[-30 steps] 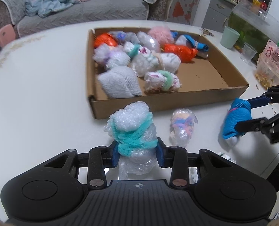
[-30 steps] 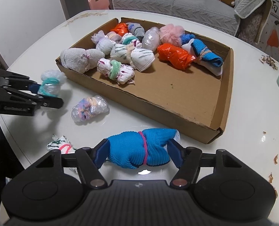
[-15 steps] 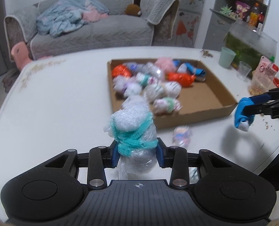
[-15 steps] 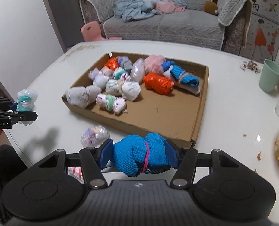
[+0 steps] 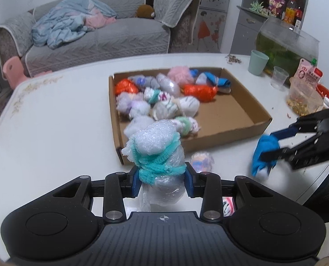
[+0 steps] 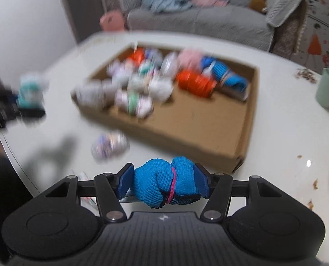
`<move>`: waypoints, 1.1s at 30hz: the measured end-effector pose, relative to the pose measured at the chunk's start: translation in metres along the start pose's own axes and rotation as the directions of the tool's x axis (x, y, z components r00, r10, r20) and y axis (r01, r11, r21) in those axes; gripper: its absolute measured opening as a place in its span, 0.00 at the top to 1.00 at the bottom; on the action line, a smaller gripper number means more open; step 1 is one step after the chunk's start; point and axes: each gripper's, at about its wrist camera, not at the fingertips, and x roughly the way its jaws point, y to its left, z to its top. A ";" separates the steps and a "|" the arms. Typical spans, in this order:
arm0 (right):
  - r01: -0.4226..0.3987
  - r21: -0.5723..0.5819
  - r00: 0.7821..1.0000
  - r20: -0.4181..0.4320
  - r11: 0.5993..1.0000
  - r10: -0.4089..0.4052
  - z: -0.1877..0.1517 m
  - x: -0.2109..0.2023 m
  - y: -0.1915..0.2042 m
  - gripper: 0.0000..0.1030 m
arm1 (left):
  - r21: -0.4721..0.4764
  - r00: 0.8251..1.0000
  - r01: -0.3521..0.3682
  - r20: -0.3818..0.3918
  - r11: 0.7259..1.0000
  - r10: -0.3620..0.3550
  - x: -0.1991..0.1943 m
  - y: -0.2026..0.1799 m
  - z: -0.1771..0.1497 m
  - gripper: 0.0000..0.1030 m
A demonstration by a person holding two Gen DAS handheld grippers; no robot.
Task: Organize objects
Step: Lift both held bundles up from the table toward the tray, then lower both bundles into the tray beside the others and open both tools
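Note:
My left gripper [image 5: 162, 177] is shut on a bubble-wrap bundle tied with a teal band [image 5: 155, 148], held above the white table in front of the cardboard tray [image 5: 228, 136]. My right gripper [image 6: 164, 180] is shut on a blue knitted sock roll with a pink band [image 6: 162, 181], held near the tray's front right corner [image 6: 237, 157]. The right gripper with the blue roll [image 5: 264, 153] also shows at the right of the left wrist view. The tray holds several wrapped bundles. A small plastic-wrapped bundle [image 5: 202, 158] lies on the table before the tray.
A green cup [image 5: 257, 62], a clear cup [image 5: 279, 79], a snack container [image 5: 304, 99] and a fish tank [image 5: 284, 42] stand at the table's right. A grey sofa [image 5: 97, 35] is behind. Another small bundle [image 5: 227, 206] lies by the table's near edge.
Both grippers have moved in toward the tray with their bundles, after rising and drawing back earlier. The right wrist view is now motion-blurred.

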 end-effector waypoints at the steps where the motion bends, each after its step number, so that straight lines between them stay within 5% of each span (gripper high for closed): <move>1: 0.004 -0.008 1.000 -0.008 1.000 -0.004 -0.002 0.005 0.002 0.46 | -0.007 1.000 0.002 -0.006 1.000 -0.002 0.002 0.001 -0.003 0.57; 13: 0.073 -0.071 0.997 0.020 0.995 -0.072 -0.008 0.002 0.010 0.27 | -0.042 0.999 0.020 -0.039 0.999 -0.022 0.013 0.007 -0.021 0.56; 18: 0.065 -0.085 0.996 -0.060 0.994 -0.070 -0.016 0.016 0.009 0.12 | -0.038 0.999 0.021 -0.040 0.999 -0.022 0.013 0.005 -0.019 0.56; 26: 0.063 -0.053 0.997 -0.047 0.997 -0.066 -0.010 0.005 0.005 0.41 | -0.010 0.999 0.025 -0.044 1.000 -0.026 0.014 -0.002 -0.013 0.56; 33: 0.032 0.024 0.995 0.095 0.999 -0.034 0.021 -0.035 -0.013 0.41 | 0.059 1.000 0.011 -0.002 0.998 -0.011 0.003 -0.008 0.017 0.56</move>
